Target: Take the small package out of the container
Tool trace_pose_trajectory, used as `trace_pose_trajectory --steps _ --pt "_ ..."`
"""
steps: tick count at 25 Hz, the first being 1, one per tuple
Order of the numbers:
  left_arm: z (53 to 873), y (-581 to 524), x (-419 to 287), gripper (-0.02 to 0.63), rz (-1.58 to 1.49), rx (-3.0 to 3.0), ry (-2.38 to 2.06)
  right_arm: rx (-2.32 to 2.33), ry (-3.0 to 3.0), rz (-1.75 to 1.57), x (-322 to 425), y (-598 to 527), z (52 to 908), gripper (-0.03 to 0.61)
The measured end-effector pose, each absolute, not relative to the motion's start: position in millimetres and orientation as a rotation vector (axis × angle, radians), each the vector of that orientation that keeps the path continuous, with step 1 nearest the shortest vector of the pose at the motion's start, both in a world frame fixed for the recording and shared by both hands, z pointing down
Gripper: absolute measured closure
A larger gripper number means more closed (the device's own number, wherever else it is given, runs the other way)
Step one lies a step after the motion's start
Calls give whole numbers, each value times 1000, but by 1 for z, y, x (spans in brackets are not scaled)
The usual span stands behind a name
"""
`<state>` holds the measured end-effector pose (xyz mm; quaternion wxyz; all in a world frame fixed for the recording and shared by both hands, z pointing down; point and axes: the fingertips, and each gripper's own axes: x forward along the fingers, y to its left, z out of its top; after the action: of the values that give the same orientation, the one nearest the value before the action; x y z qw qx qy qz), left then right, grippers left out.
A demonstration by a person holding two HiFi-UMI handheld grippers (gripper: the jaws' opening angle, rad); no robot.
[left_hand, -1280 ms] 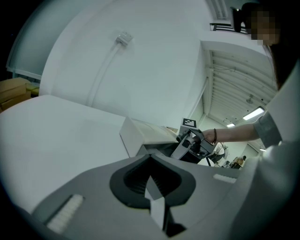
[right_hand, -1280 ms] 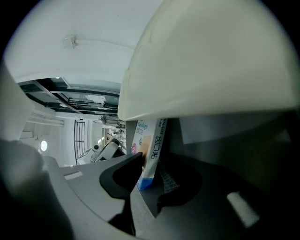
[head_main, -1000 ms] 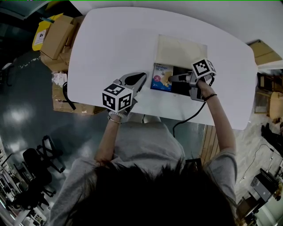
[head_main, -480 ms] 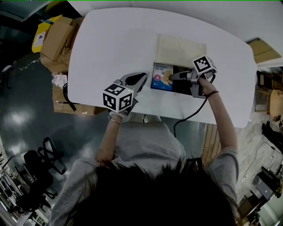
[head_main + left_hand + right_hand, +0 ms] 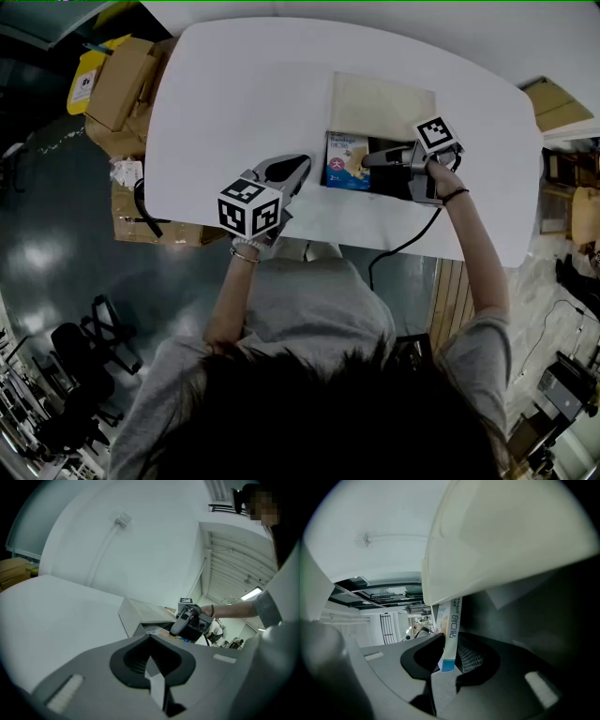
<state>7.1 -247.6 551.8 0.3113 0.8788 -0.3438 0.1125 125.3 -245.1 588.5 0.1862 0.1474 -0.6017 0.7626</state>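
Your right gripper (image 5: 373,159) reaches into the open container (image 5: 380,105). Its jaws are closing around the small package (image 5: 347,161), whose thin edge stands between them, not yet pinched. That edge probably offers the only narrow hold. The package is a flat blue-and-white printed box at the container's left end. Your left gripper (image 5: 298,165) rests on the surface (image 5: 225,84), jaws together and empty, likely parked clear.

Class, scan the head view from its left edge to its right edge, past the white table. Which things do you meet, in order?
cardboard boxes → left gripper → small package → right gripper, its jaws closing with the small package between them.
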Motion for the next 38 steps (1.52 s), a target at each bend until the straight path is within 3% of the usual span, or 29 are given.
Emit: trace_pose_trajectory --steps 22,38 --pt "537 -229 11 623 271 2369 -895 425 -1767 2189 127 -215 572 472" --pt "493 -236 6 623 202 2472 -948 542 -2244 2135 130 -223 512 472"
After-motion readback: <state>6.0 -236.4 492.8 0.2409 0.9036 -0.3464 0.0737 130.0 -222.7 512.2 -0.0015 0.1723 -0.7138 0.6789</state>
